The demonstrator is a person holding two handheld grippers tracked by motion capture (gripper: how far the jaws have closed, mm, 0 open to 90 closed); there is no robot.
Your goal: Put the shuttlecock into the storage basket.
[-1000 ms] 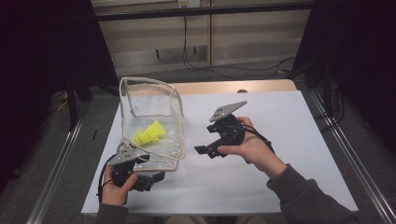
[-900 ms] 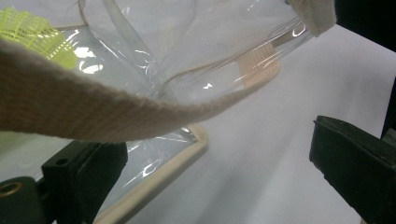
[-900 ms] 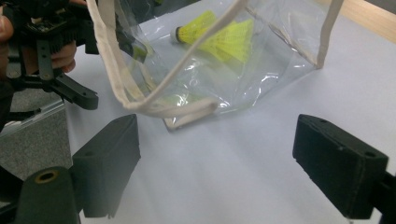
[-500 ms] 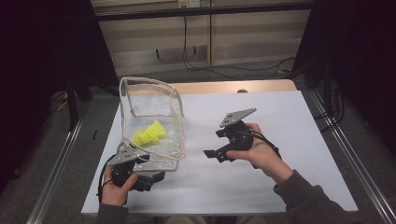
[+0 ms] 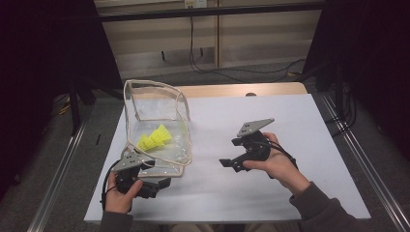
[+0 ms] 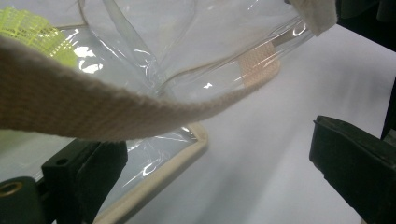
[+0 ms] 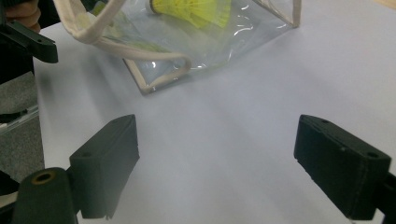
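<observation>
High view: right gripper (image 5: 226,164), jaws apart and empty, has drawn back lower right from the bag (image 5: 157,128); left gripper (image 5: 162,182), open, stays at its rim, shuttlecocks (image 5: 154,137) inside.

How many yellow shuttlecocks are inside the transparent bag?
2, it seems: yellow shuttlecocks lie side by side on the bottom of the clear bag, near its left wall. Overlap could hide another.

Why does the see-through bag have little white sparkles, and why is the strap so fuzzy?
Left gripper view: lamp glare glints on the clear bag, and the strap sits too near the lens, so it blurs. Right gripper view: glints too, near the yellow shuttlecocks.
</observation>
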